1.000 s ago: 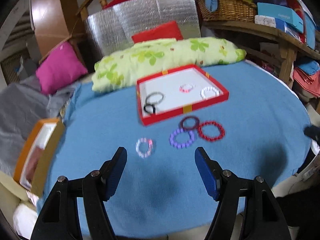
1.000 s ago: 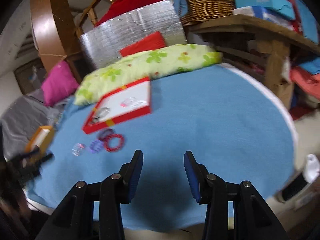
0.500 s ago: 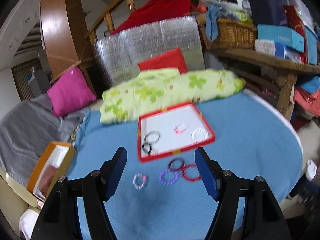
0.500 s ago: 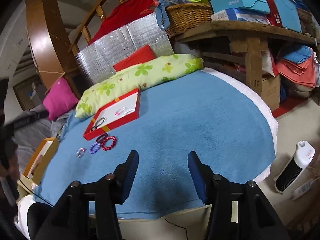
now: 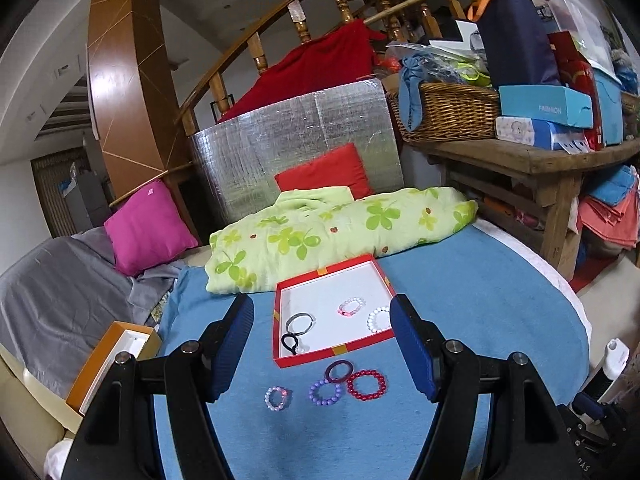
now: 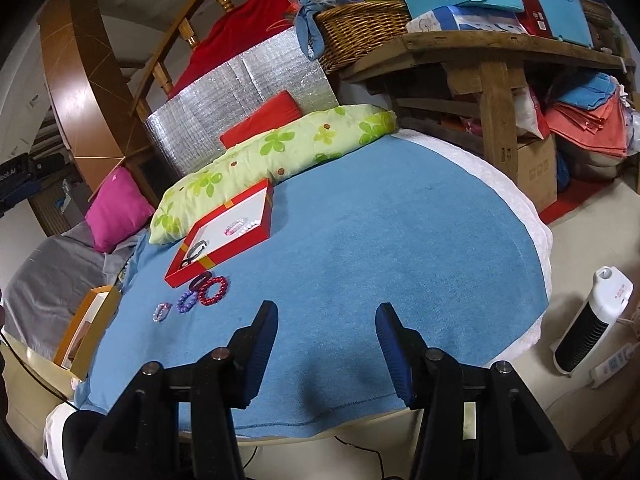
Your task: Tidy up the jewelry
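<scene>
A red tray with a white floor lies on the blue cloth. Inside it are a pink-white bracelet, a white one and two black hair rings. On the cloth in front of it lie a dark purple ring, a red bead bracelet, a purple bead bracelet and a pale lilac one. My left gripper hangs open high above them, holding nothing. My right gripper is open and empty over bare cloth, well right of the red bracelet and the tray.
A green floral pillow lies behind the tray. An open orange box sits off the table's left edge. A wooden bench with a basket and boxes stands at the back right. A white tower heater stands on the floor.
The left gripper has risen and drawn back, so the tray and bracelets look smaller and farther. The right gripper has shifted sideways and rolled, and its jaws stand a little wider.
</scene>
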### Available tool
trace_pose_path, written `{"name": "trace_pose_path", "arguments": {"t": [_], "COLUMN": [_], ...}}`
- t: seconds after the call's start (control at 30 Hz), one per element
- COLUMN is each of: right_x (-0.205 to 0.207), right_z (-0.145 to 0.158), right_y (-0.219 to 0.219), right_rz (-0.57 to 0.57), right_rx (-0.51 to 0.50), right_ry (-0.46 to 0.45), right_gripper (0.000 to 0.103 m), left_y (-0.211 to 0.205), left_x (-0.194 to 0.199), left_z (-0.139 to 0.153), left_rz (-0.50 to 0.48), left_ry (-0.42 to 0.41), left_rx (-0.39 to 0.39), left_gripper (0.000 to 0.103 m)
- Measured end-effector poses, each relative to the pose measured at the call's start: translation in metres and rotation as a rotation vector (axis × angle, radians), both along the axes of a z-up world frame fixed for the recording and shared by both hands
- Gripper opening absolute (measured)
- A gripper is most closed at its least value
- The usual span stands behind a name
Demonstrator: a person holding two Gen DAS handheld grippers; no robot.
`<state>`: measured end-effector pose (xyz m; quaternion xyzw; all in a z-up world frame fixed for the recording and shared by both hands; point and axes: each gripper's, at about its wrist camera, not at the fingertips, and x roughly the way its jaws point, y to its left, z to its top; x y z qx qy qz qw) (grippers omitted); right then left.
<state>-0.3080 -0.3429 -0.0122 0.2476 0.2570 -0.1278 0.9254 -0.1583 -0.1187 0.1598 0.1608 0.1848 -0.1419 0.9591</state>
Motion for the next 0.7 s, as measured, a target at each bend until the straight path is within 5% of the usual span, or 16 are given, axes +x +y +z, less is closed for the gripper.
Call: {"name": "trace_pose_path", "arguments": {"t": [0.7], "right_x": [0.007], "right_z": [0.001], "right_y": [0.013], "right_rz": [0.024], "right_rx": [-0.015], "right_ry": [-0.006], "right_gripper": [0.055], "left_y": [0.004], "left_x": [-0.004], "left_z": [-0.005], "left_rz": [0.008], "left_ry": [0.009], "left_rx": [-0.001], "left_gripper": [0.071]}}
